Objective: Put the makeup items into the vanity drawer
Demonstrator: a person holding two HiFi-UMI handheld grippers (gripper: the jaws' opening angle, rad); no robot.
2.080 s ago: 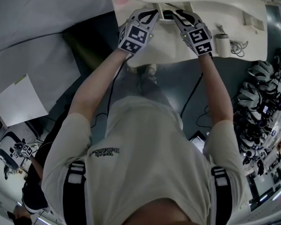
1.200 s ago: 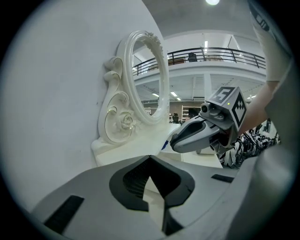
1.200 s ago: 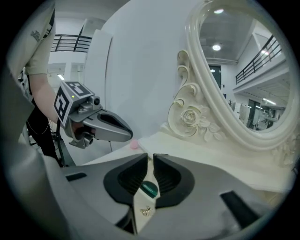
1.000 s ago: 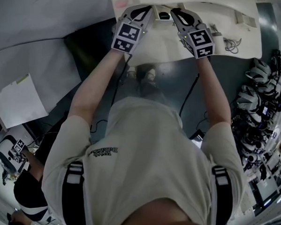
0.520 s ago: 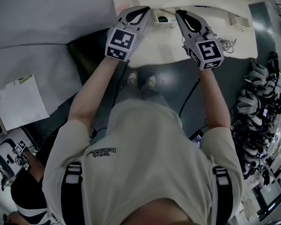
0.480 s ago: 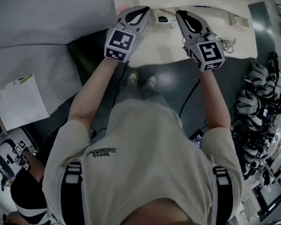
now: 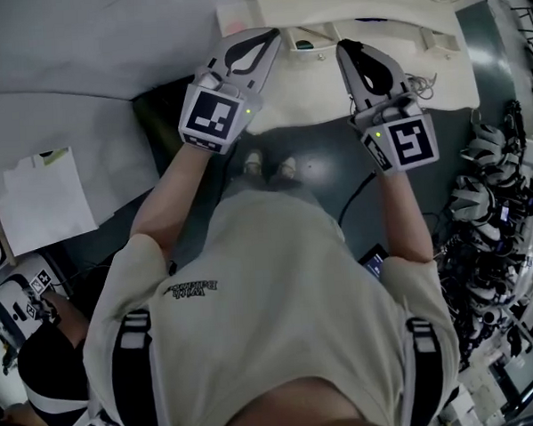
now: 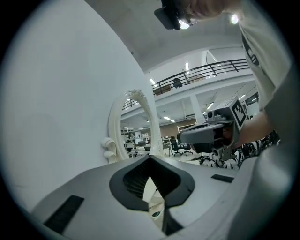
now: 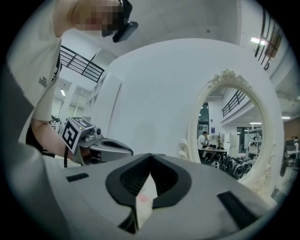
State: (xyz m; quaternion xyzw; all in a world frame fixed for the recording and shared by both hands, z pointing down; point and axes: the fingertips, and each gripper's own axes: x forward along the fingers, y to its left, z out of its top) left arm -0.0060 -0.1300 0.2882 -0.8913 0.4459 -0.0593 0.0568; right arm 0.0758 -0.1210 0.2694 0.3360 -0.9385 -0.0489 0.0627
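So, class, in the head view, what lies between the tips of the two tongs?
A small dark item lies on the cream vanity between the left tongs and right tongs; the head view shows it.

Cream vanity (image 7: pixel 307 97), white mirror frame (image 9: pixel 228 76), beige shirt (image 7: pixel 272 314)

White wall (image 8: pixel 61 93), dark grey floor (image 7: pixel 326 158), railed upper balcony (image 8: pixel 206 70), ceiling strip lights (image 9: pixel 258 41).

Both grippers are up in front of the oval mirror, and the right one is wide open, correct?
No. The right gripper is shut, its jaws together with nothing between them, as the right gripper view shows. The rest stands.
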